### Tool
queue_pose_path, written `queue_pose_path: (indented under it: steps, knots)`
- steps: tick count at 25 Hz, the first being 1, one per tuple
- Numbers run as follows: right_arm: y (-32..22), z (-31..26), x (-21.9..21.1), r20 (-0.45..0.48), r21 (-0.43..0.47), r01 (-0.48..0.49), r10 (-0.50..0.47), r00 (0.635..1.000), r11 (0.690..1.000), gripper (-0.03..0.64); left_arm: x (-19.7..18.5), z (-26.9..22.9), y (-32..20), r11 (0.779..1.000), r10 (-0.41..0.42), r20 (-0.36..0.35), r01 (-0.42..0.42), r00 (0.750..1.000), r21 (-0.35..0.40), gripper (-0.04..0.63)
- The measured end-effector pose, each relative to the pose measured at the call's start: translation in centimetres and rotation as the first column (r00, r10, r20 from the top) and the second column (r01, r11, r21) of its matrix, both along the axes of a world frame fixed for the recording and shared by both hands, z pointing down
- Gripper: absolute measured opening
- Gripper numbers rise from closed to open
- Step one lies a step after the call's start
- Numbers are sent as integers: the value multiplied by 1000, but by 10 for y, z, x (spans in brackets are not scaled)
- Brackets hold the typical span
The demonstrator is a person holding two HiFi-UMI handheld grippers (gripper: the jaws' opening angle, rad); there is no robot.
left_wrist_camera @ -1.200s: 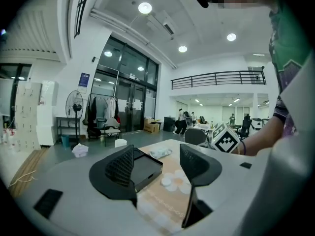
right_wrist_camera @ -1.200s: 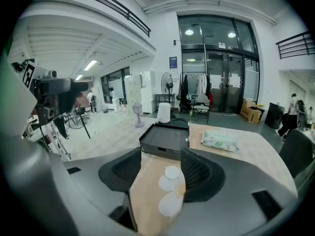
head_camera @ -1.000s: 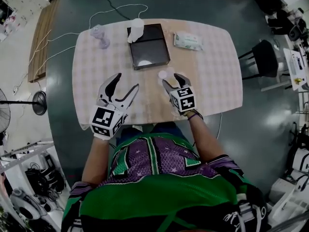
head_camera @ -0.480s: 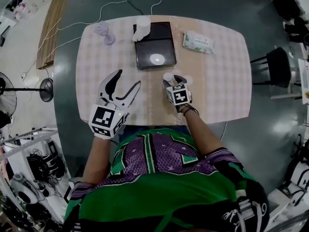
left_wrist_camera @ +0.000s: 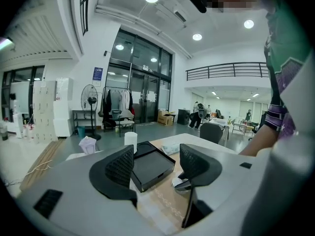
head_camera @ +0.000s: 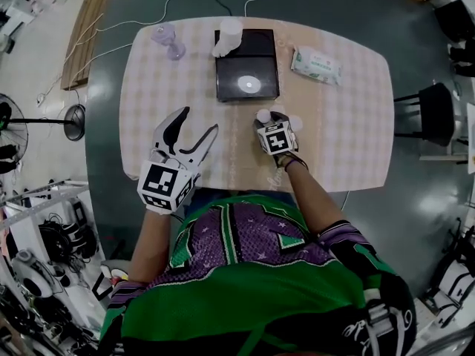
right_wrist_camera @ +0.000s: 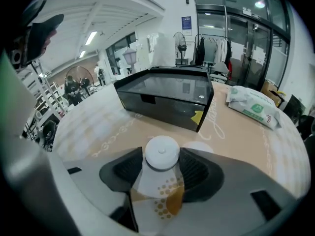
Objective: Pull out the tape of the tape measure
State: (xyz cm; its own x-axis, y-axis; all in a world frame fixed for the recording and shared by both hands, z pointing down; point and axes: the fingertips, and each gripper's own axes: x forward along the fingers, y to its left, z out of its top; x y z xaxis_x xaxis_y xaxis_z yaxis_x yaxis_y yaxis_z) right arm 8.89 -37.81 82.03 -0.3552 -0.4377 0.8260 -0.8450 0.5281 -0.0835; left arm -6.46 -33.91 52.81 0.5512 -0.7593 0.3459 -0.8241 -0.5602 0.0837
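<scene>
White tape measure [right_wrist_camera: 161, 152] clamped in right hand-held gripper [right_wrist_camera: 160, 167], left hand-held gripper [left_wrist_camera: 158, 164] spread wide

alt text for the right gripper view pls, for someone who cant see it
The right tool has its jaws shut on a small white round-topped item with orange dots. Beyond it on the tan table stand a black box and a pack of wipes.

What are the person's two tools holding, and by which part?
The right tool is shut on a small white item with orange dots, its jaws pressing the two sides just under the round white top. The left tool is open and empty.
</scene>
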Motion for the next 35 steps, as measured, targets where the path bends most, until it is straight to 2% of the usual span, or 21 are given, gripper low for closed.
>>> queue_pose_path:
  steps: [12,15,20,26,35]
  knots:
    - [0,-1,3,-36,-14,16,-16,999,1000,219,-15,-4,12,999,-32,-14,32,999,3,303]
    - [4,-12,1,-31,8,23,-23,999,1000,219,-22,-9,16,999,-32,-25,33,999,16,302]
    - [13,-47,-8,-17,59,46,-45,999,997,219,-36,-17,24,999,-26,-55,29,998,36,299]
    - [22,-99,-19,9,116,29,-30,1000,993,219,-52,-28,35,997,-13,-81,18,997,72,296]
    - [58,-184,-35,95,187,-80,63,993,979,219,-80,-53,65,993,27,-112,-15,993,113,296]
